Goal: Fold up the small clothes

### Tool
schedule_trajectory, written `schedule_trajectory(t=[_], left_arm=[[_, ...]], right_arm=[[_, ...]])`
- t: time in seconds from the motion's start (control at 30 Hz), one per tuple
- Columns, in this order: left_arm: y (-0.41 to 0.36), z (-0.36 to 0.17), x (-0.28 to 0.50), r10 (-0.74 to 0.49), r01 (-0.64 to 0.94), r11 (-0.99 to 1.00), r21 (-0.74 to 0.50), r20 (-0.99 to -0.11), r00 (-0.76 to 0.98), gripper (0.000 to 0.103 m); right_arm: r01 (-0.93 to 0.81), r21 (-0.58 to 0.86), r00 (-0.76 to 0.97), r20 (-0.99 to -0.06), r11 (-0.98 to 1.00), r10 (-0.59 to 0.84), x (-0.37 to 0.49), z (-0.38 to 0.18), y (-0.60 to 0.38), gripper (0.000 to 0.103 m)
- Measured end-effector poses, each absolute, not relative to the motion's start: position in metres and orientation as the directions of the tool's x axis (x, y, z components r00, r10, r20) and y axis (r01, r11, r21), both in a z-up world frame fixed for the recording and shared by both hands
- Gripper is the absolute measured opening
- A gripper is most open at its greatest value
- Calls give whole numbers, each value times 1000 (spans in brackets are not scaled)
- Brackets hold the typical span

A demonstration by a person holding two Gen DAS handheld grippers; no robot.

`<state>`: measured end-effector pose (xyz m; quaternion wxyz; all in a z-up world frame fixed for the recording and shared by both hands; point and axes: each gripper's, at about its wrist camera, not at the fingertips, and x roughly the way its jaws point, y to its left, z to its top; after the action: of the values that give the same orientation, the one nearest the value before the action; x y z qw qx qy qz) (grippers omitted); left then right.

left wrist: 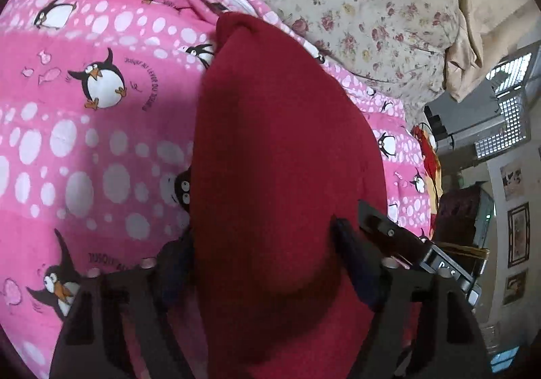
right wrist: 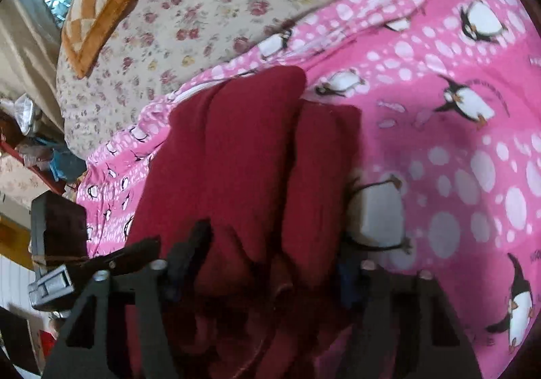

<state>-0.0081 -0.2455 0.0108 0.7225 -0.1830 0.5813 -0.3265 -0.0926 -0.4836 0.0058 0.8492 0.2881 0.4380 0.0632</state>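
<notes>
Red garment (left wrist: 287, 159): thick, bunched in long folds, lying on pink quilt (left wrist: 84, 142). Left gripper (left wrist: 263, 250) and right gripper (right wrist: 274, 260): jaws wide, cloth between; grip unclear.

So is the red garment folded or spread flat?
Partly folded: the red garment lies on the pink blanket in bunched lengthwise ridges. Its near end is hidden between the fingers.

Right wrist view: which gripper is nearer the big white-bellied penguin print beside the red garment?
Right. The right gripper has the penguin print beside its finger; the left gripper sits across the red garment.
</notes>
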Motion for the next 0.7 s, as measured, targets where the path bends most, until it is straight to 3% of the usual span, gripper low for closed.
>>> schedule_trajectory(t=[0.1,0.27,0.4,0.47,0.53,0.7], left_arm=[[-239,27,-19,-672,279,729,-625,-731,120,34],[-199,73,-58,-641,333,755,-565,-742,197,33],[-149,79,-90,-587,253,806,-535,-779,221,34],[-134,61,-99,-537,186,842,-506,-819,203,36],[-129,40,-106,-479,141,878,-459,-855,201,48],[-129,54,-125,-414,168,910,-379,-848,331,52]], right_arm=[[105,525,627,-694,845,353,-99,22,-472,46],[4,595,636,-622,804,457,-113,50,-445,44],[-82,633,555,-612,769,563,-121,51,-400,45],[-85,560,503,-690,824,521,-119,42,-373,50],[-82,440,458,-780,894,425,-122,30,-351,55],[-126,212,556,-794,969,246,-160,64,-326,57]])
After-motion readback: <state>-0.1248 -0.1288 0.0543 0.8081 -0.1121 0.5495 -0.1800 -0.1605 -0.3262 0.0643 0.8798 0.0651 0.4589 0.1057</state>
